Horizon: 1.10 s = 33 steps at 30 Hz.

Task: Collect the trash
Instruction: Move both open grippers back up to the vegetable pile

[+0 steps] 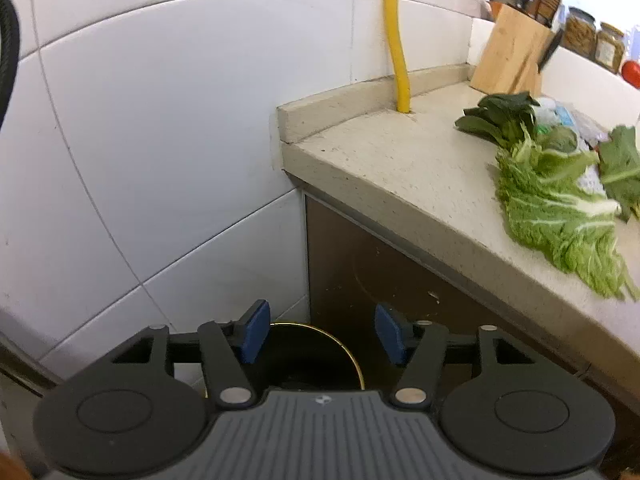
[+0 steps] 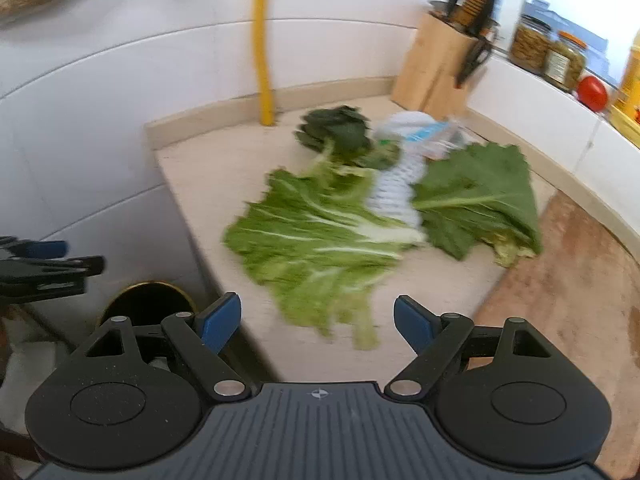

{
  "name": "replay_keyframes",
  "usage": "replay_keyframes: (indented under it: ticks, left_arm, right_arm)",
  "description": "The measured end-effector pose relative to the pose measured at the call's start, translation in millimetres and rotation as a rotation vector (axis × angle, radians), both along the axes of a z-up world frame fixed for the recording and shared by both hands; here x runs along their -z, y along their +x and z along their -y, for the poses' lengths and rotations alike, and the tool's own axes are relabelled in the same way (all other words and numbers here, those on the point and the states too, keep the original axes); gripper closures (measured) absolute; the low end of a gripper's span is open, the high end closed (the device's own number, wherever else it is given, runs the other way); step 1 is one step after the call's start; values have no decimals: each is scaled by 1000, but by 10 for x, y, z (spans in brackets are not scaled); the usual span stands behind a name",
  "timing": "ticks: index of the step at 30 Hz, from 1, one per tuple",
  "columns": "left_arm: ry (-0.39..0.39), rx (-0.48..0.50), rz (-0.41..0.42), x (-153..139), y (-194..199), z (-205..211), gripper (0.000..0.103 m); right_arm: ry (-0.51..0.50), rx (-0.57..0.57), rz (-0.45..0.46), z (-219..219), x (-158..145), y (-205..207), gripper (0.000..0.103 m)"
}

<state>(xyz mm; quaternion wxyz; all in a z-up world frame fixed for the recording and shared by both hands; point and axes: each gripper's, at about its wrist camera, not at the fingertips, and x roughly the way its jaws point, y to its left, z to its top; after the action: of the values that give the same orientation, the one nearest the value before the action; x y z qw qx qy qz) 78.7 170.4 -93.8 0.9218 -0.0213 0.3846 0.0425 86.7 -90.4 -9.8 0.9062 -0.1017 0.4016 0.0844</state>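
White glossy wall tiles are wrapping a kitchen corner; a yellow pipe (image 2: 262, 40) is dropping to the speckled beige stone desk (image 2: 192, 176). Left, on the floor below the desk edge, a black gold-rimmed bin (image 2: 146, 304) is sitting open. The left gripper (image 1: 318, 332) is hovering over it, jaws released, empty. The right gripper (image 2: 318, 322) is facing the pale green cabbage leaf (image 2: 316, 240), jaws also spread, empty. The leaf is looking limp, light, tear-prone; the white rib is probably offering the firmest hold. Right: white foam netting (image 2: 394, 196), a darker leaf (image 2: 480, 196), a wooden knife block (image 2: 436, 64).
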Motion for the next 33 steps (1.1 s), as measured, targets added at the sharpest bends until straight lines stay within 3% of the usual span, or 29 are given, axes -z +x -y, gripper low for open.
replay_keyframes:
  ticks: [8,16,33]
  left_arm:
    - [19,51,-12,16,-61,121,43]
    - [-43,165,29,-212,-63,572,43]
    - [-147,231,63,-537,750,1223,39]
  right_arm:
    - [7,39,-15,345,30,107,15]
    - [29,55,-32,592,56,350,15]
    - [67,137,-33,1228,85,810,13]
